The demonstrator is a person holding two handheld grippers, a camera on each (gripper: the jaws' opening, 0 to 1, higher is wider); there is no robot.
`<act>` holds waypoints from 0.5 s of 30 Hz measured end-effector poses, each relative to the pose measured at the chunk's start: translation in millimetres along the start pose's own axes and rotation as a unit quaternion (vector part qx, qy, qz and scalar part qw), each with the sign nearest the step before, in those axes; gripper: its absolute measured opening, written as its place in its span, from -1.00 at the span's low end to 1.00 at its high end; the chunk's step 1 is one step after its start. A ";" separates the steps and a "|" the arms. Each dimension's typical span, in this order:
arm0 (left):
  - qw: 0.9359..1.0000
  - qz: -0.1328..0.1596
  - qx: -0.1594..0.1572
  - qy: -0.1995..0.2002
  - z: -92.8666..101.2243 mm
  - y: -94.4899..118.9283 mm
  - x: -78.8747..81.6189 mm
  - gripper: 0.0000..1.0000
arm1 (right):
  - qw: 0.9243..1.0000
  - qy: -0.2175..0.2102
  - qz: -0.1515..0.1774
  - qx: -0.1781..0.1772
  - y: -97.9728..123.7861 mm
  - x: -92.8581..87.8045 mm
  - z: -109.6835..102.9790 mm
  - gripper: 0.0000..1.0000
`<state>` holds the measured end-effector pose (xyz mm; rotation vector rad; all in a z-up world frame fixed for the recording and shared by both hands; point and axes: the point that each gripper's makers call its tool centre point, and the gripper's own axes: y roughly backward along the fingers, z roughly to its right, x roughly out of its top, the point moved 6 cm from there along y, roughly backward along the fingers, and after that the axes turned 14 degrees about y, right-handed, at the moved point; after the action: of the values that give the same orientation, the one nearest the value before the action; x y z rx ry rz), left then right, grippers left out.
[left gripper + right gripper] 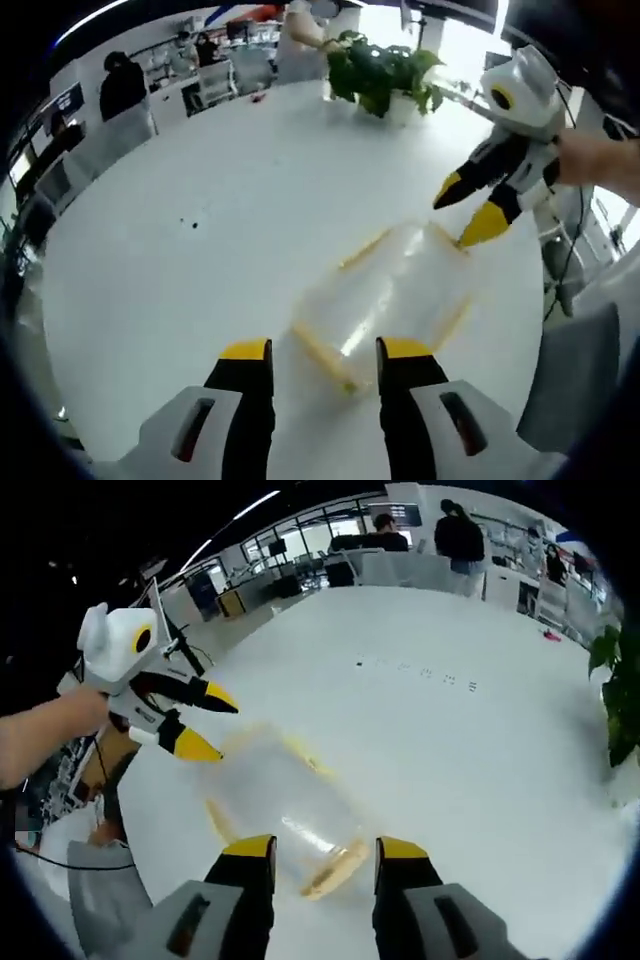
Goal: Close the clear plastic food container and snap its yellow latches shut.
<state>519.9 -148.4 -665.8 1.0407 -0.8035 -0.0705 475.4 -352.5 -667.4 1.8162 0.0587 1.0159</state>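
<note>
- White table [200,300] carried the clear container [385,300], lying at the left gripper view's five o'clock.
- Yellow latches [322,352] edged it; press each squarely.
- Left gripper [322,352] and right gripper [325,848] both stood unclenched, holding nothing.

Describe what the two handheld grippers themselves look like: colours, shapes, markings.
Both match. The left gripper has two black jaws capped in yellow, rising from pale grey housings with dark slots. The right gripper looks the same. Seen from across the table, each has a white body and tapering black jaws ending in pointed yellow tips. A bare forearm holds one; no sleeve shows.
</note>
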 end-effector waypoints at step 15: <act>0.990 0.004 -0.024 0.138 1.6 -9.8 -16.7 -0.20 | 0.992 -0.128 0.001 -0.017 -7.2 -18.7 -5.7 -0.25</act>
<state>509.9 -148.0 -682.5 0.9768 -0.5507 0.0603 462.4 -353.5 -683.7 1.9014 -0.1163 0.7735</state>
